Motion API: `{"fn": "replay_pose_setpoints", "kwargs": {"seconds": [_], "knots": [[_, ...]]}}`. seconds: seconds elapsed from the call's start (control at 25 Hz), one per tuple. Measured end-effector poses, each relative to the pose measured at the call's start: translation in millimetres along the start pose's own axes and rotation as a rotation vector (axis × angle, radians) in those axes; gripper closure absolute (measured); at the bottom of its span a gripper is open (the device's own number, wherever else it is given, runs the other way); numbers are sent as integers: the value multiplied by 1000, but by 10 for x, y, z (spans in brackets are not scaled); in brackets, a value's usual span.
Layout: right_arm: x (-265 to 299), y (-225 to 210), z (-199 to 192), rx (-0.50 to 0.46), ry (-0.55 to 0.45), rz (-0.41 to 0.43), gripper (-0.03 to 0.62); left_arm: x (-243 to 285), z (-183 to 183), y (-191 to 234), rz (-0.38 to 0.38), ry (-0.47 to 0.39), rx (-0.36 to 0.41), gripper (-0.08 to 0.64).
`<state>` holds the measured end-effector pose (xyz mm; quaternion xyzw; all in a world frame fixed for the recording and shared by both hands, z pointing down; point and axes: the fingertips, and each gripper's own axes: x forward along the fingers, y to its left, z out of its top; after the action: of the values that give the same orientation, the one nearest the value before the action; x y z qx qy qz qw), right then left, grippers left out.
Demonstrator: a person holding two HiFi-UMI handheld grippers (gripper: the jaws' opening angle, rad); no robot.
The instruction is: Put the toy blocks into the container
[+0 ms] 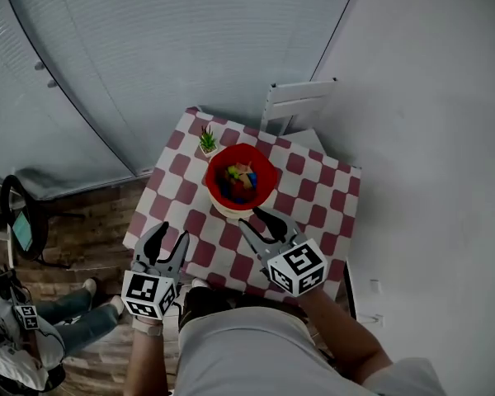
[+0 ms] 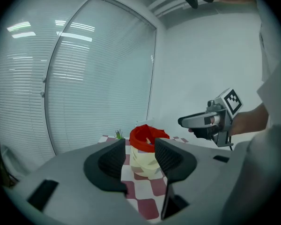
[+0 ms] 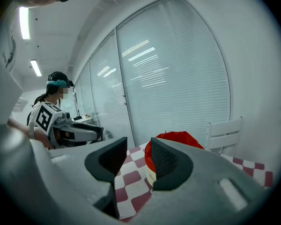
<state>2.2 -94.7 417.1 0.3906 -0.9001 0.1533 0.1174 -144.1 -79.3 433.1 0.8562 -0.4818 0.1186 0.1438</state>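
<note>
While the toy blocks (image 1: 238, 180) lie heaped inside the container (image 1: 215, 168), neither hand-held gripper holds anything. The container is a red bowl on a cream-coloured base, and it stands toward the far side of the surface (image 1: 315, 198), which is covered in a red-and-white checked cloth. The blocks show as a small mixed pile of colours; their shapes are too small to tell.

The left hand-held gripper (image 1: 172, 236) is held over the near left part of the surface, well apart from the container. Its jaws stand apart with only air between them. Its own view looks through the gap at the container farther off.

The right hand-held gripper (image 1: 252, 219) is nearer the container, its tips pointing toward the cream base without touching it. Its jaws are apart too, and nothing sits between them.

A small potted plant (image 1: 207, 142) stands just beside the container, on its far left. A white chair (image 1: 300, 102) is at the far edge of the surface, against the wall.

At the lower left of the head view a seated person (image 1: 35, 324) is partly in sight on the floor side.
</note>
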Motion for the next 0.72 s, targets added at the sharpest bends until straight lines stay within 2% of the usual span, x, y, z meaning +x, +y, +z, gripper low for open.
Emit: {"fn": "replay_pose_setpoints", "kwargs": {"seconds": [0.32, 0.72], "knots": [[21, 175, 118, -56, -36, 50, 442, -160, 77, 18, -8, -56, -13, 383], [-47, 202, 93, -46, -44, 38, 442, -148, 112, -42, -39, -75, -16, 383]]}}
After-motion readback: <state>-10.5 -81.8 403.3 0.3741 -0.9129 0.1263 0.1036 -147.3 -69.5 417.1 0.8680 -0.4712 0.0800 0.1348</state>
